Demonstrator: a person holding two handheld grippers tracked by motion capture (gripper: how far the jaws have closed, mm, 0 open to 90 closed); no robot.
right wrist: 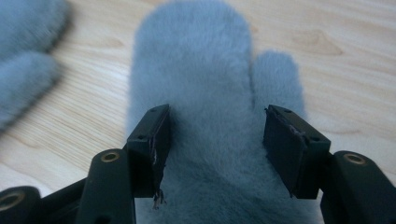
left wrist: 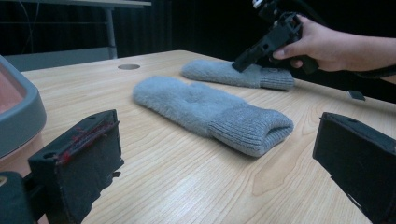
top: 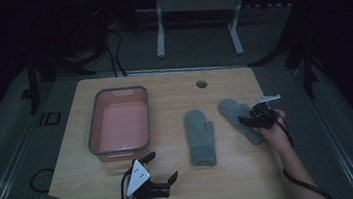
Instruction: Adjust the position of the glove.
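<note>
Two grey mittens lie flat on the wooden table (top: 234, 183). The left mitten (top: 201, 136) (left wrist: 205, 105) rests mid-table with its cuff toward me. My right gripper (top: 245, 119) (right wrist: 217, 135) is open and low over the right mitten (top: 236, 113) (right wrist: 196, 56), one jaw on each side of the fabric near the thumb. In the left gripper view the right gripper (left wrist: 243, 63) presses down on the far mitten (left wrist: 219, 72). My left gripper (top: 162, 167) (left wrist: 217, 140) is open near the front edge, holding nothing and pointing toward the near mitten's cuff.
A pink basin with a grey rim (top: 92, 131) (left wrist: 28, 112) stands at the table's left, holding nothing. A round cable hole (top: 201, 83) sits near the far edge. Beyond the table a white stand (top: 159, 36) rises from the dark floor.
</note>
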